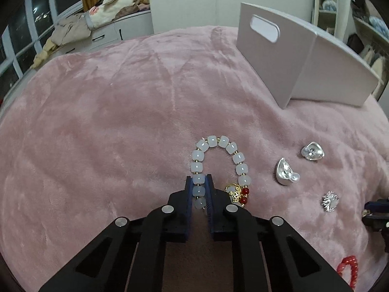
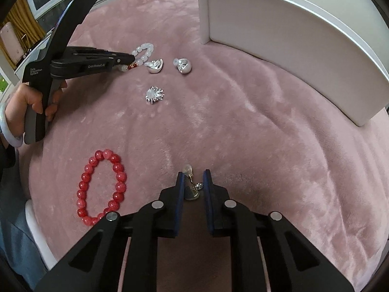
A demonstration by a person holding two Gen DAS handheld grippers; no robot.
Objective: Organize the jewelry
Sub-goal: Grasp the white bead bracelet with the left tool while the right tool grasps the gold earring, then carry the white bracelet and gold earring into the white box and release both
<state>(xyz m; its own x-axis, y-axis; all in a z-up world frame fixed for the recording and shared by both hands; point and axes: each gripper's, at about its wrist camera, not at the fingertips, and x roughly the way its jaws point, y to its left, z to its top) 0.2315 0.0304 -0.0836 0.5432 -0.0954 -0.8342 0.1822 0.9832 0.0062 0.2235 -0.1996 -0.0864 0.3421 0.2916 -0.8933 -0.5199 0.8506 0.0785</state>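
Note:
A white bead bracelet (image 1: 218,160) with a gold charm and red beads lies on the pink blanket (image 1: 109,121). My left gripper (image 1: 199,180) is shut on the bracelet's left side; it also shows in the right wrist view (image 2: 131,59). Two silver shell-shaped earrings (image 1: 285,171) (image 1: 312,150) and a spiky silver brooch (image 1: 329,202) lie to the right. My right gripper (image 2: 193,174) is open around a small dangling earring (image 2: 192,185) that lies between its fingers. A red bead bracelet (image 2: 102,187) lies left of it.
A white open box (image 1: 304,58) with a handle cut-out stands at the back right; its curved wall (image 2: 279,36) shows in the right wrist view. A cabinet with clothes (image 1: 102,19) stands beyond the bed.

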